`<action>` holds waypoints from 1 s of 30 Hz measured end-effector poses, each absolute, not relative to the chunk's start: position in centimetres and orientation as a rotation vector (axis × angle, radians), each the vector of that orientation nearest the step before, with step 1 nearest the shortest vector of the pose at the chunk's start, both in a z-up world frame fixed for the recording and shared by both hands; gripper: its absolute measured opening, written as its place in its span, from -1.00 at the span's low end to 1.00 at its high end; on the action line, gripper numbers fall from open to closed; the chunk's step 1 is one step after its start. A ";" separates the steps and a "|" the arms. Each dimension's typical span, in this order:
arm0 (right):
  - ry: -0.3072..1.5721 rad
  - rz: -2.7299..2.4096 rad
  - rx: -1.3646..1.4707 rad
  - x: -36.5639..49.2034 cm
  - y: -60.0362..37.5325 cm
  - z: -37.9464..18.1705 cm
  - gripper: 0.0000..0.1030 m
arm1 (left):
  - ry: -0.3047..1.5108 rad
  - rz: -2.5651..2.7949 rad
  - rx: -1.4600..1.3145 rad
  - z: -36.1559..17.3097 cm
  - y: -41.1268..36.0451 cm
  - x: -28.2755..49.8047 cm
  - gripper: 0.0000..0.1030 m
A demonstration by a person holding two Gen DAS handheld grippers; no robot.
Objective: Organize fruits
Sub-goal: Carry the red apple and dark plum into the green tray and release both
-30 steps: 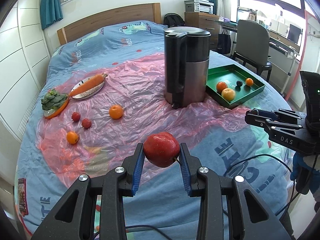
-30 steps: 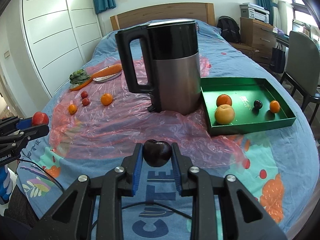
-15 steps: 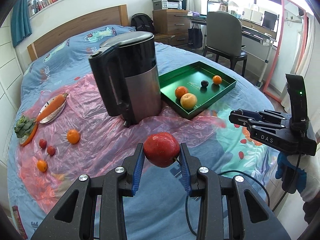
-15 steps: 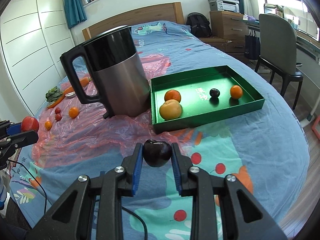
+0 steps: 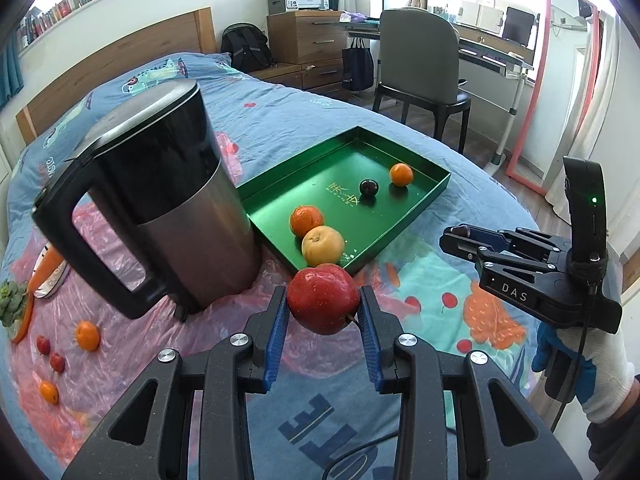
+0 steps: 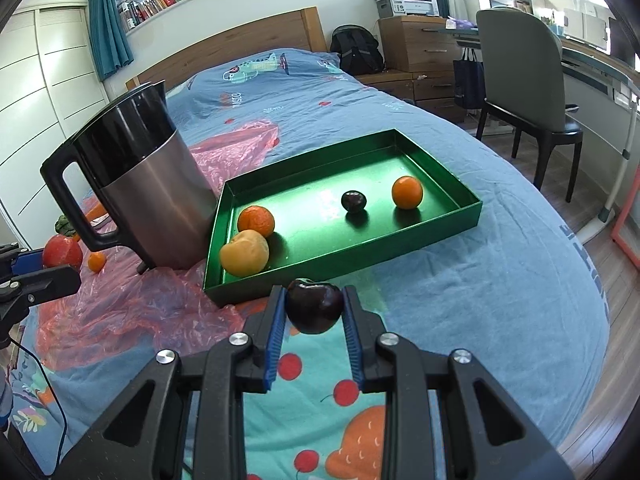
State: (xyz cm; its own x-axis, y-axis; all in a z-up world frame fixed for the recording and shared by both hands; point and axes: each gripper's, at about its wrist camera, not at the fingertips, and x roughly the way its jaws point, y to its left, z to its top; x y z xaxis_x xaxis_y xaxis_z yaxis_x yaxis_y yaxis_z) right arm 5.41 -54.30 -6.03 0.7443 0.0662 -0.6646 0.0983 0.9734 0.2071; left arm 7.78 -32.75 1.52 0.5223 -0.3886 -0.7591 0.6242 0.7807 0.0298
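The left gripper (image 5: 323, 314) is held level above the bed (image 5: 432, 296), pointing toward the near corner of the green tray (image 5: 424, 208). Its blue fingers (image 5: 276, 330) are closed part-way against the sides of a red apple (image 5: 322, 303), which hangs clear of the bedding; the apple's stem points down and to the right, beside the right finger. The right gripper (image 6: 313, 316) is also level, aimed at the tray's near long wall, its fingers (image 6: 275, 330) pressed on a dark plum (image 6: 314, 306) whose stem dimple faces upward. From the left wrist view the right gripper appears at the right edge, carried by a hand in a white and blue glove (image 5: 592, 368).

Just beyond both fruits sits the green tray, lying on the blue bedcover with its long axis running from near left to far right. At its near-left end a yellow-orange fruit (image 6: 244, 252) touches an orange (image 6: 256, 221); further along lie a small dark plum (image 6: 353, 201) and a small orange (image 6: 407, 192), apart from each other. Left of the tray, touching or nearly touching it, stands an upright black and steel kettle (image 6: 140, 188), handle turned to the left, on a pink plastic sheet (image 5: 132, 344). Further left on that sheet lie small oranges (image 5: 87, 335) and small red fruits (image 5: 57, 362), well apart from the tray. A chair (image 6: 520, 92) stands beyond the bed.
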 end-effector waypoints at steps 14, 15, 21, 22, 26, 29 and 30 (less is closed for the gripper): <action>0.713 -0.028 0.241 13.3 -58.3 -8.3 -0.90 | 0.857 -0.642 0.330 -2.0 -39.7 14.8 -0.42; 0.715 -0.029 0.237 13.8 -58.6 -8.4 -0.90 | 0.861 -0.644 0.331 -2.3 -40.1 15.2 -0.42; 0.729 -0.043 0.208 16.5 -59.7 -9.5 -0.90 | 0.870 -0.662 0.362 -4.2 -42.4 16.6 -0.42; 0.732 -0.047 0.202 16.8 -59.9 -9.7 -0.90 | 0.873 -0.664 0.365 -4.5 -42.6 16.7 -0.42; 0.746 -0.056 0.172 18.1 -60.5 -10.1 -0.90 | 0.884 -0.669 0.373 -5.5 -43.8 17.4 -0.42; 0.755 -0.058 0.156 18.9 -60.9 -10.4 -0.90 | 0.882 -0.670 0.388 -6.1 -44.5 17.6 -0.42; 0.758 -0.059 0.148 19.1 -61.0 -10.5 -0.91 | 0.882 -0.670 0.390 -6.3 -44.7 17.7 -0.42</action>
